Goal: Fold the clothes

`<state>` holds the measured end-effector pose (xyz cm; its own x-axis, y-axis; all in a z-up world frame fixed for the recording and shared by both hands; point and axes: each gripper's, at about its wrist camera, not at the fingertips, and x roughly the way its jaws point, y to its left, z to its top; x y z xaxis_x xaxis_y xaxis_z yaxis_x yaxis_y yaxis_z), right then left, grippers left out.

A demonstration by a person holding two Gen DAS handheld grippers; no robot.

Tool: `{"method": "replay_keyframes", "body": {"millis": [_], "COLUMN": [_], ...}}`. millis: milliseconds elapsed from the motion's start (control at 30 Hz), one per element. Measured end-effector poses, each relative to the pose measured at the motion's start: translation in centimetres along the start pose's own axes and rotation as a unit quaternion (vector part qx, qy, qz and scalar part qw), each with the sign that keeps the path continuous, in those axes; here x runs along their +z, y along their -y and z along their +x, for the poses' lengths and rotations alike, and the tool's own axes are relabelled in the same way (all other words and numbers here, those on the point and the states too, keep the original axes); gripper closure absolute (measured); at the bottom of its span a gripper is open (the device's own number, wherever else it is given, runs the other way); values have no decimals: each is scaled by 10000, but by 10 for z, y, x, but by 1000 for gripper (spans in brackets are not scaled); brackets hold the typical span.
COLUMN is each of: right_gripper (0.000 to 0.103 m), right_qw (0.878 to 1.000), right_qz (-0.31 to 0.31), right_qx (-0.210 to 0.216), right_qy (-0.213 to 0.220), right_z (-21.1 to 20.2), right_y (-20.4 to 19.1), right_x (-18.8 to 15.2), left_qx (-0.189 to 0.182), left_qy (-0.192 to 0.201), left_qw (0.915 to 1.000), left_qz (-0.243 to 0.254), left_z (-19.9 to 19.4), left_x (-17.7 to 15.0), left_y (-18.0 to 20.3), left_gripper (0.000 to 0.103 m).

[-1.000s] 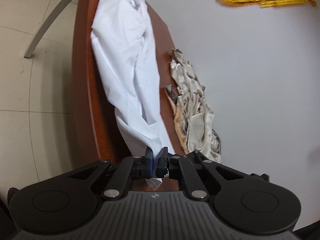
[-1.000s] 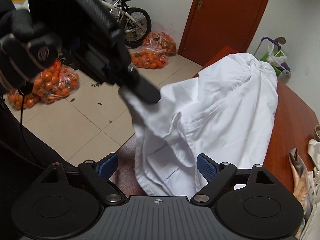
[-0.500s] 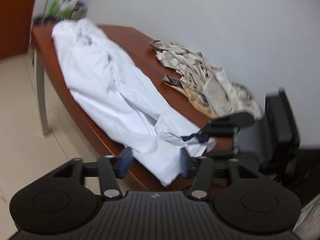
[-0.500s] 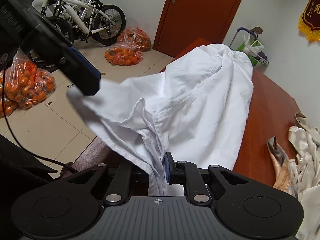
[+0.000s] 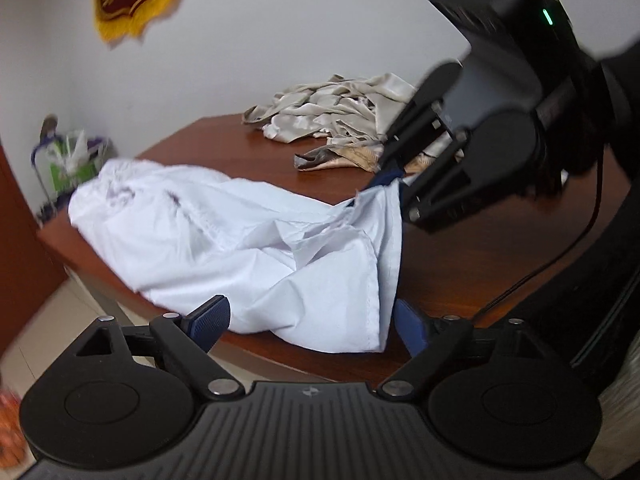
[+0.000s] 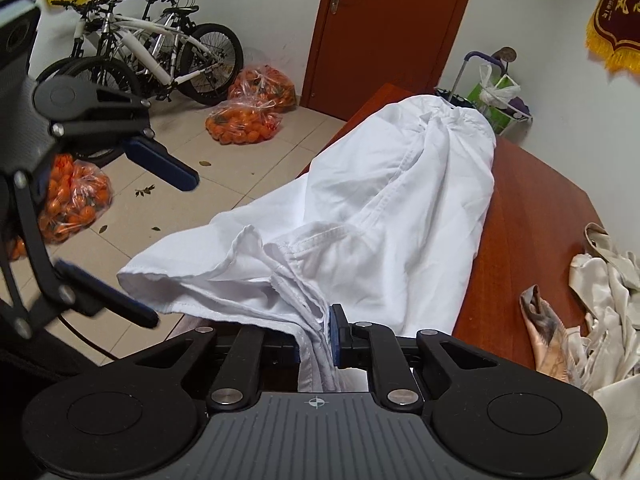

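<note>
- The left hand-held gripper (image 5: 308,320) has its jaws spread wide with nothing between them. The loose near end of the white garment (image 5: 248,240) hangs right in front of it, over the table (image 5: 480,264) edge, between the two blue pads without either pad pressing on it.
- The white garment lies lengthwise on the table. Its long axis runs away from both hand-held grippers, toward the far corner where its gathered end sits. It is rumpled and bunched, not laid flat, and its left side droops over the table edge toward the floor.
- The right hand-held gripper (image 6: 316,336) is clamped on a bunched fold of the garment's near end. In the left wrist view this corner is lifted clear of the table.
- Judgement: the loose, unheld corner lies toward the left of the pinched fold and just ahead of the left hand-held gripper, so the left is the nearer one to take it. With both near corners held, the garment could be drawn along its long axis.
- A crumpled beige garment (image 6: 600,292) lies apart on the right of the table, near the wall.
</note>
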<state>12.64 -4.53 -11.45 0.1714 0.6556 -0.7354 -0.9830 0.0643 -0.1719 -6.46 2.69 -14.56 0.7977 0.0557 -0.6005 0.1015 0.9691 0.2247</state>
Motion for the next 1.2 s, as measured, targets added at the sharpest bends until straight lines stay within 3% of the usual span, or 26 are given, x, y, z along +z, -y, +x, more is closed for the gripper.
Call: {"method": "replay_keyframes", "body": {"millis": [167, 300, 333, 367, 400, 433, 467, 500, 567, 733, 833, 967, 1200], "right_gripper": [86, 86, 85, 82, 80, 74, 63, 57, 35, 4, 1, 1, 1], "right_qw": [9998, 9990, 9987, 9983, 9980, 9975, 9970, 9965, 9953, 9915, 9889, 9908, 9903], "right_qz": [159, 171, 174, 177, 180, 183, 186, 189, 195, 210, 38, -82, 0], "right_qx": [-10, -82, -100, -118, -136, -154, -172, -190, -226, -316, -380, -403, 92], "right_qy": [147, 405, 469, 534, 598, 663, 727, 791, 920, 1241, 1438, 1288, 1387], "right_z": [-4, -10, -12, -13, -15, -16, -18, -20, -23, -31, -38, -24, 5], "right_y": [11, 16, 18, 19, 20, 22, 23, 25, 27, 34, 35, 42, 74], "right_x": [7, 5, 4, 4, 4, 3, 3, 2, 1, -1, -16, -35, -34], "left_qx": [156, 222, 266, 279, 236, 169, 181, 228, 202, 125, 79, 27, 33], "left_qy": [160, 323, 354, 345, 302, 258, 284, 342, 360, 387, 359, 322, 278], "left_qw": [9975, 9959, 9953, 9952, 9960, 9972, 9981, 9986, 9991, 9992, 9992, 9990, 9988], "left_qz": [674, 815, 861, 869, 811, 686, 516, 341, 92, -11, -131, -295, -400], "left_z": [24, 36, 39, 42, 45, 47, 48, 48, 48, 50, 51, 53, 52], "left_x": [4, 10, 12, 15, 18, 20, 23, 25, 32, 49, 58, 66, 73], "left_y": [6, 2, 0, -3, -8, -15, -22, -29, -42, -59, -69, -81, -94], "left_gripper": [11, 14, 25, 45, 56, 76, 84, 84, 86, 86, 86, 86, 85]}}
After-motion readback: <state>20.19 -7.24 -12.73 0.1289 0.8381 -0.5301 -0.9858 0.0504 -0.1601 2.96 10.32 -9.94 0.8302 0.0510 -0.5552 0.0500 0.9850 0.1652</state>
